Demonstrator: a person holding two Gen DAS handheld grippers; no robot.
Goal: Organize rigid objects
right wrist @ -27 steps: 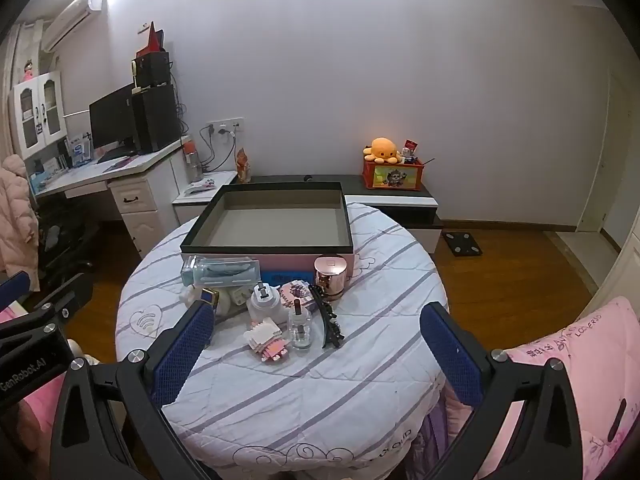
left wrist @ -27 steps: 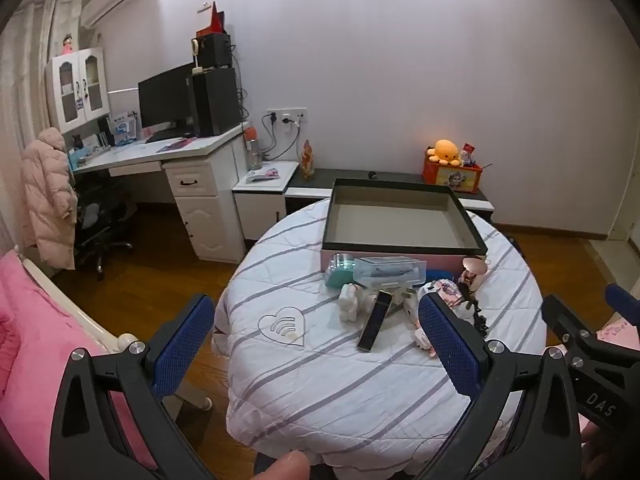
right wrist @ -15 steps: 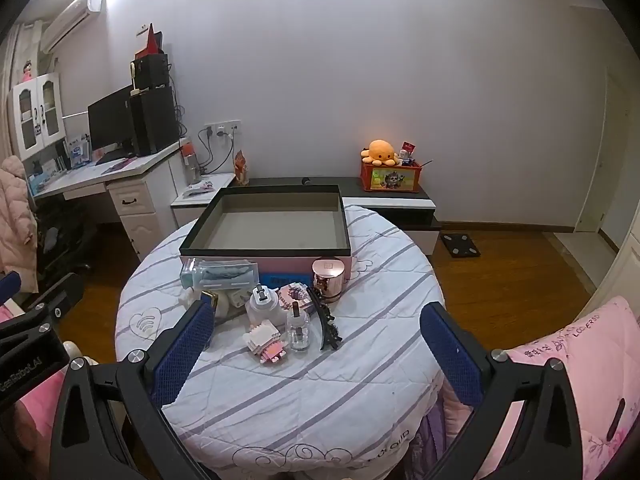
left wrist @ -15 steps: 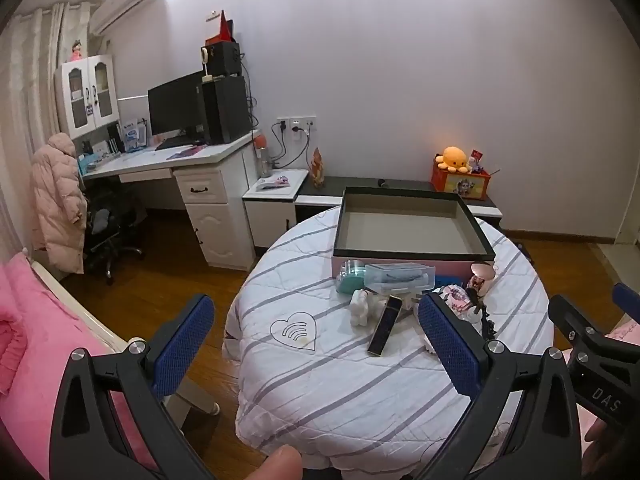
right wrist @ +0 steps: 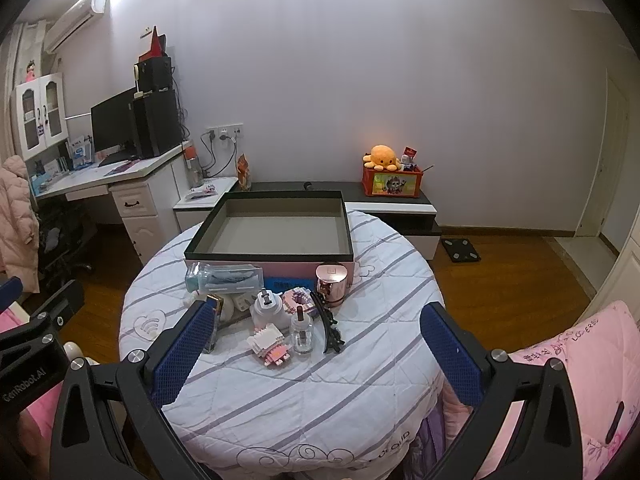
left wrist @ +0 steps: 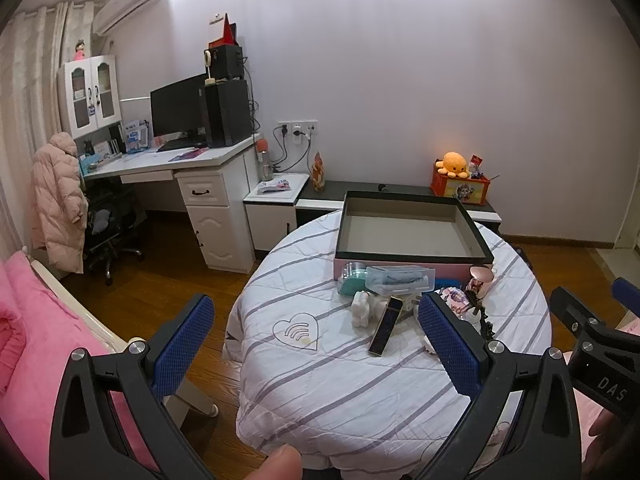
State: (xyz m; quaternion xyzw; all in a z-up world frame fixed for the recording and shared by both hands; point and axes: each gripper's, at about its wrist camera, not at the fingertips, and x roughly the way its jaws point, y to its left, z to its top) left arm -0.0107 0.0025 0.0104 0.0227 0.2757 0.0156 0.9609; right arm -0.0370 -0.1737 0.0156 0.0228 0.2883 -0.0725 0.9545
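Left gripper (left wrist: pixel 316 336) and right gripper (right wrist: pixel 316 340) both spread wide, nothing between the pads, held short of the round table (right wrist: pixel 304 396). Small items cluster mid-table: toy block figure (right wrist: pixel 269 346), glass bottle (right wrist: pixel 301 330), black hair clip (right wrist: pixel 327 326), clear case (right wrist: pixel 224 278). Open tray box (right wrist: pixel 272 232) lies just behind them.

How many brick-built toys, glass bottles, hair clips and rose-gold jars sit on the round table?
brick-built toys: 2
glass bottle: 1
black hair clip: 1
rose-gold jar: 1
Total: 5
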